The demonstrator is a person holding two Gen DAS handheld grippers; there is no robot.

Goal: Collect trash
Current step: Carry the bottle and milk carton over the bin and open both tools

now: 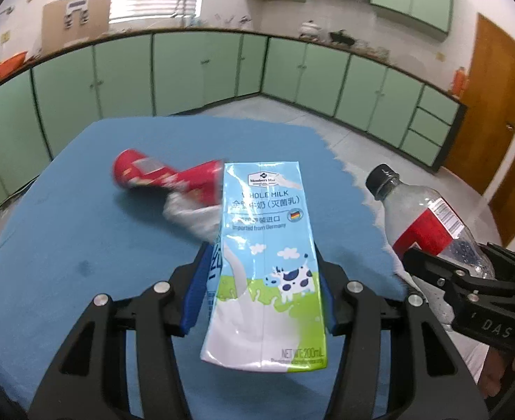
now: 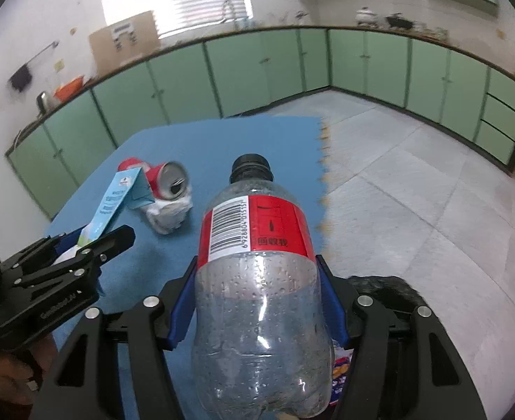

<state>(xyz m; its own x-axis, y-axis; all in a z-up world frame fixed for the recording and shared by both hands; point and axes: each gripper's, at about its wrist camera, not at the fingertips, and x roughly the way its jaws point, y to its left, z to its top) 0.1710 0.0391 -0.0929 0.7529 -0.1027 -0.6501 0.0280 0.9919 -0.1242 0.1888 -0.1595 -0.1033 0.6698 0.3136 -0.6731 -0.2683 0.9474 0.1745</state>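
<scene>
So we had both claws loaded at this point. The left claw [image 1: 261, 294] was clamped on the milk carton [image 1: 264, 266], blue pads squeezing its two sides around the lower half, top pointing away from us and the whole thing clear of the blue mat [image 1: 82, 245]. The right claw [image 2: 257, 301] had the plastic bottle [image 2: 257, 280] pinched round its belly just under the red label, cap pointing to the far side. Neither claw was anywhere near fully closed, since both were wrapped around fairly fat items.

Left behind on the mat, in the far middle: a red can [image 2: 164, 183] on its side, a second red thing [image 1: 135, 171] just behind it (too blurry to call), and a crumpled white wad [image 2: 170, 215] touching the can on the near side.

Our take on doing this carry well: the carton looked soft, so squeezing harder would probably just crush it and let it slip, and steady pressure seemed the way. The bottle had droplets inside and a round wall, so we figured it could twist in the pads if we swung fast. We also wanted the two claws kept apart, because they sat close side by side. There was a dark shape near right [image 2: 383, 290], maybe the trash bag, but we couldn't say.
</scene>
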